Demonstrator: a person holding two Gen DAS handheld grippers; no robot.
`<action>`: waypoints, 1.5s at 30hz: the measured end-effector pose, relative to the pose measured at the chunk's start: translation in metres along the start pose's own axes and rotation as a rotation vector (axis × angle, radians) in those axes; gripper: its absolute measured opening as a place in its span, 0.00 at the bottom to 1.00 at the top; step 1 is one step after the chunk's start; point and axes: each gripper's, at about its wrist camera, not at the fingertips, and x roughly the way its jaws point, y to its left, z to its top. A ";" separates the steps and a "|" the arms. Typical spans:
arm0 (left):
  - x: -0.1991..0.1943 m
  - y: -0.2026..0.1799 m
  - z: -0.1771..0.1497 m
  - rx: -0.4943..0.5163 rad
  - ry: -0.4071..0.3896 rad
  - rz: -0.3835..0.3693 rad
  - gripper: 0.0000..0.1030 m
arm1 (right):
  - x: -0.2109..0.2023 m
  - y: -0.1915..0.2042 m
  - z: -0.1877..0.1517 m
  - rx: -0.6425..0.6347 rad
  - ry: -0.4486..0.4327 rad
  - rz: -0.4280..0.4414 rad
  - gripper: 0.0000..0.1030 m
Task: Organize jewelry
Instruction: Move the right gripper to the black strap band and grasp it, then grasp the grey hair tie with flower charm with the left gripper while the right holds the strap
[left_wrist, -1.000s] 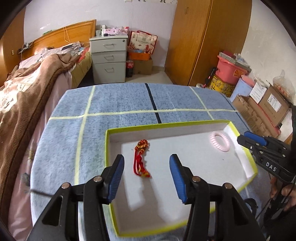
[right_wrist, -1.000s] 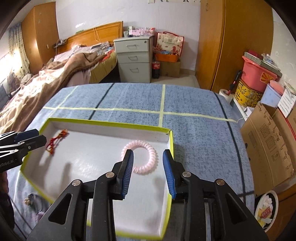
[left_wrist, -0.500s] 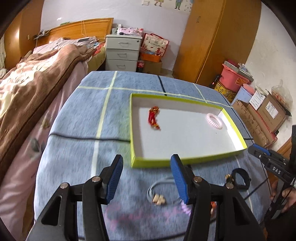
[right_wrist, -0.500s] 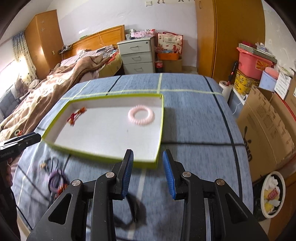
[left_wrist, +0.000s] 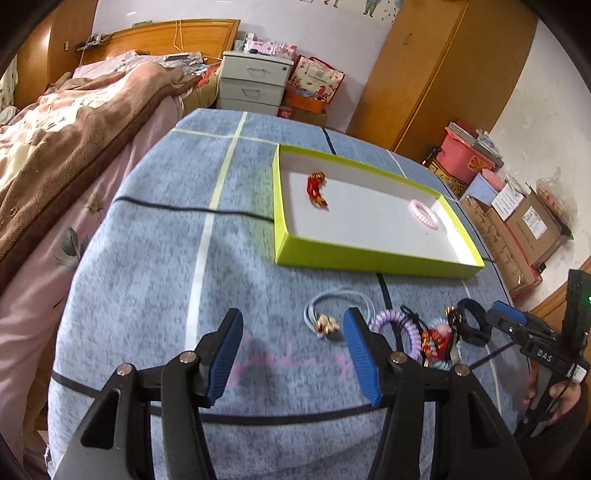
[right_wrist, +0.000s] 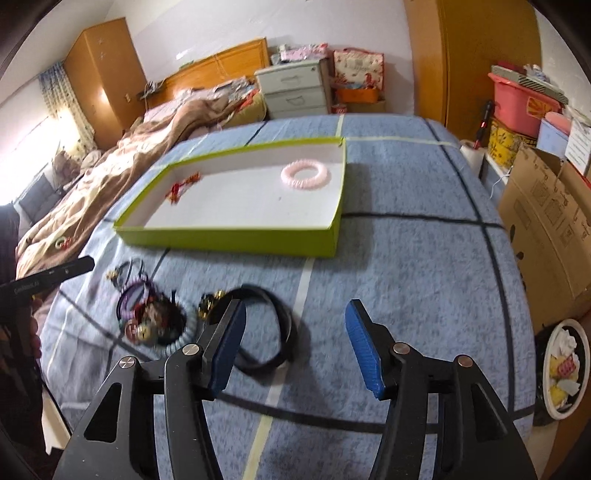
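You're holding both tongs over the blue cloth (left_wrist: 147, 280), pointing down at it.

L tongs (left_wrist: 293, 354): blue pads are standing wide apart at the bottom middle of the left view, w/ nothing between them but cloth. They've just been opening a bit more. The pale blue band w/ gold beads (left_wrist: 328, 314) is lying just up and right of the gap, near the right pad.

R tongs (right_wrist: 295, 347): pads are also standing wide apart at the bottom middle of the right view, and they've just been opening a lot. Nothing is pinched. The black band (right_wrist: 269, 325) is lying on the cloth by the left pad, partly behind it; can't tell if it's touching.

The pile (right_wrist: 151, 314) of bands and beads is sitting on the cloth, lower left in the right view, lower right in the left view. A purple coil (left_wrist: 391, 325) is part of it.

The green box (left_wrist: 280, 206) is sitting past the pile, mid frame in both views. Inside it, the red knot (left_wrist: 317, 188) is lying near one end and the pink coil (right_wrist: 304, 173) near the other end, well apart.
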 end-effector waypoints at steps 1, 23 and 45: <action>0.001 -0.001 -0.002 0.004 0.010 0.002 0.57 | 0.004 0.001 -0.001 -0.009 0.015 -0.013 0.55; 0.007 -0.007 -0.014 0.021 0.039 -0.005 0.57 | -0.007 0.011 -0.022 -0.028 0.020 -0.110 0.10; 0.031 -0.040 -0.010 0.172 0.025 0.181 0.34 | -0.019 -0.004 -0.024 0.077 -0.017 -0.111 0.10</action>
